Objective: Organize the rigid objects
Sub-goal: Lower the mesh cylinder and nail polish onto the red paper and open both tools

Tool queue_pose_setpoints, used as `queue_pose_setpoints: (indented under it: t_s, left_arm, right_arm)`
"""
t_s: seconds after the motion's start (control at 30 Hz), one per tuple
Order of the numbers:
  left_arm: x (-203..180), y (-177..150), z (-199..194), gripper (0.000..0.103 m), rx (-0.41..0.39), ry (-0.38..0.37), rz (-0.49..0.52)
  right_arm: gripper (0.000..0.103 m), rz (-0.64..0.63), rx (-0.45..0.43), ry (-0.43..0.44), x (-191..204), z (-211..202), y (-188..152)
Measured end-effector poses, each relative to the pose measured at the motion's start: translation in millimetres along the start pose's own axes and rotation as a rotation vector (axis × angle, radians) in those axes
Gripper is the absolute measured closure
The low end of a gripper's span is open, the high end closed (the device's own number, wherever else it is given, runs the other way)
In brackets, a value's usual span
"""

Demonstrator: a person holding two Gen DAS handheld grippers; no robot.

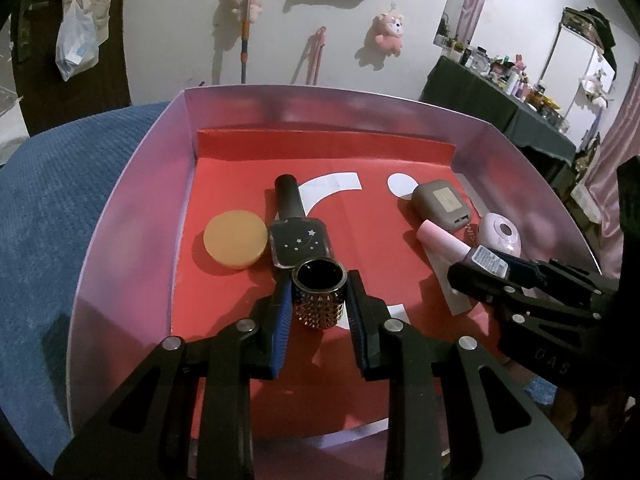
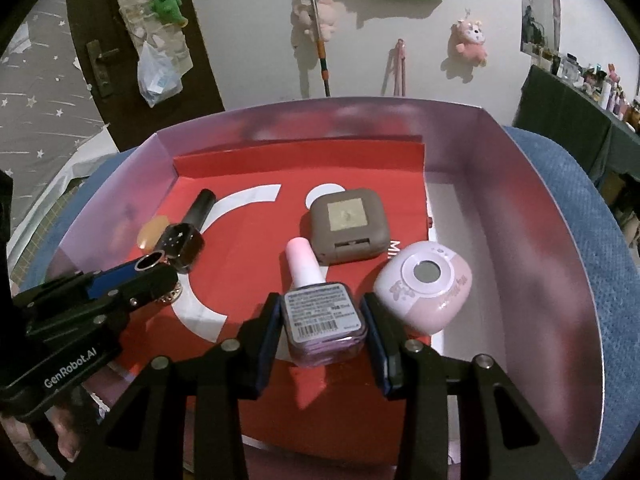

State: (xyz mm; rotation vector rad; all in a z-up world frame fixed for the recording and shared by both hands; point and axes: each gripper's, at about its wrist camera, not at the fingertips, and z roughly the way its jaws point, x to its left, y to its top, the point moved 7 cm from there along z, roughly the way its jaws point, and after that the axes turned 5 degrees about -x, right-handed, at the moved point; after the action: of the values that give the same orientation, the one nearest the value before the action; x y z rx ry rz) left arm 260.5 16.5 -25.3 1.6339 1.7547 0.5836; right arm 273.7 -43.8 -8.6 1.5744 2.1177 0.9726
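Since both are hard and slick, keep your left gripper (image 1: 318, 298) clamped on the studded cup (image 1: 319, 295) and right gripper (image 2: 324, 322) squeezing the bottle's (image 2: 323, 314) flat sides over the box (image 1: 132, 216).

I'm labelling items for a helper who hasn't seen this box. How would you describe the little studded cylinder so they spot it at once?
Look in the pink-walled box with the red floor. Near its front edge, just in front of the dark starred bottle, the left gripper is shut on the studded cylinder. It alone is an open-topped metallic tube covered in small pyramid studs; its neighbours are smooth.
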Motion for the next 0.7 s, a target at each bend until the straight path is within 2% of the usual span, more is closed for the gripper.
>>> queue_pose_setpoints:
  t_s: [0.57,0.7]
  left_arm:
    - [-0.4,1.2,2.4,0.078,0.005,-0.009,-0.007]
    - [1.4,-1.1,5.3,0.077,0.013,0.017,-0.002]
  right_arm:
    - [0.060,0.007,0.007,0.010,-2.3,0.3,0.9]
    - [0.060,0.008,0.007,0.012,-2.8,-0.4,0.5]
